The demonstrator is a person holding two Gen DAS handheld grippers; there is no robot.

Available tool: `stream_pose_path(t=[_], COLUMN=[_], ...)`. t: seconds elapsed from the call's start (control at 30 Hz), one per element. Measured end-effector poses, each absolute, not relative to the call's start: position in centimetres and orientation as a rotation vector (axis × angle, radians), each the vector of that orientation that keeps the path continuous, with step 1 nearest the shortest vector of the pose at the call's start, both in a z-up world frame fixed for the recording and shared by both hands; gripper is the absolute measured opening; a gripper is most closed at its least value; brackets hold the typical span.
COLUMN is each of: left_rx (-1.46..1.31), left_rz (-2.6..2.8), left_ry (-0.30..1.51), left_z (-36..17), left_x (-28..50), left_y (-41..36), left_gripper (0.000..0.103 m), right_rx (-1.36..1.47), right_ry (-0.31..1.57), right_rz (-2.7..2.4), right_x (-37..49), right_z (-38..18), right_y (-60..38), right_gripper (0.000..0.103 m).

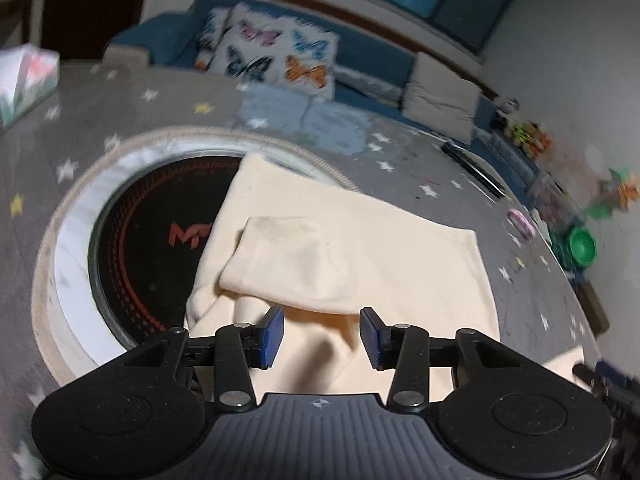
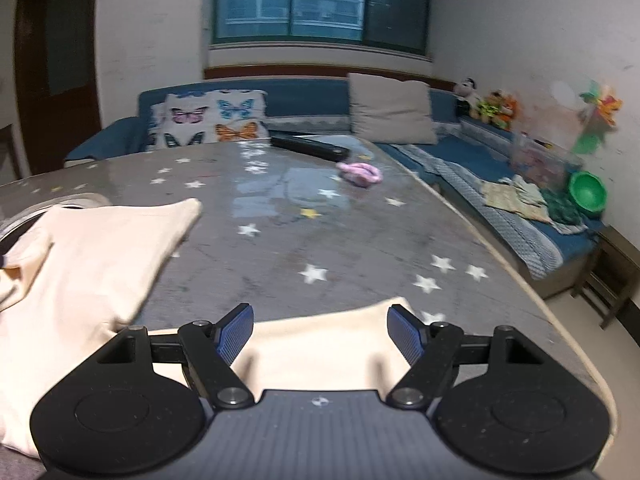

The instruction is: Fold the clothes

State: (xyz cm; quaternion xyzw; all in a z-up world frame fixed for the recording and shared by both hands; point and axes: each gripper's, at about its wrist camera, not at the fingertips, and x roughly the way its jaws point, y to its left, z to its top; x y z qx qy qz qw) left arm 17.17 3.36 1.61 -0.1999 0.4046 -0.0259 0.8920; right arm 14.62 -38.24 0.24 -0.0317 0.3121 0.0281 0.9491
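Note:
A cream garment (image 1: pixel 360 240) lies spread on the grey star-patterned table (image 1: pixel 120 120), with one sleeve (image 1: pixel 280 264) folded over its body. My left gripper (image 1: pixel 322 336) hovers over the garment's near edge, open, with its blue pads apart and only loose cloth beneath them. In the right wrist view the garment's body (image 2: pixel 80 264) lies at the left and another sleeve end (image 2: pixel 320 344) reaches out under my right gripper (image 2: pixel 320 334). That gripper is open wide and its pads (image 2: pixel 236 336) do not press the cloth.
A round black hotplate (image 1: pixel 152 240) with a pale ring is set into the table, partly under the garment. A tissue box (image 1: pixel 24 80) stands far left. A black bar (image 2: pixel 310 146) and a pink item (image 2: pixel 360 174) lie at the far side. A blue sofa (image 2: pixel 480 160) runs behind and right.

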Motion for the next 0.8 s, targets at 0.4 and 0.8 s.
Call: stream_pose_path(t=[0.4, 0.8], left_rx=[-0.685, -0.464], left_rz=[0.064, 0.277], left_ry=[0.822, 0.603], left_z=[-0.1, 4.7], left_x=[19.3, 12.5], left_y=[6.2, 13.0], left_gripper=[0.007, 0.003], right_rx=[-0.070, -0.082], right_ry=[0.656, 0.660], right_rz=[0.095, 0.145], right_x=[14.6, 14.1], right_z=[-0.5, -0.4], right_y=[-36.8, -35.3], right_gripper=[0.076, 0.076])
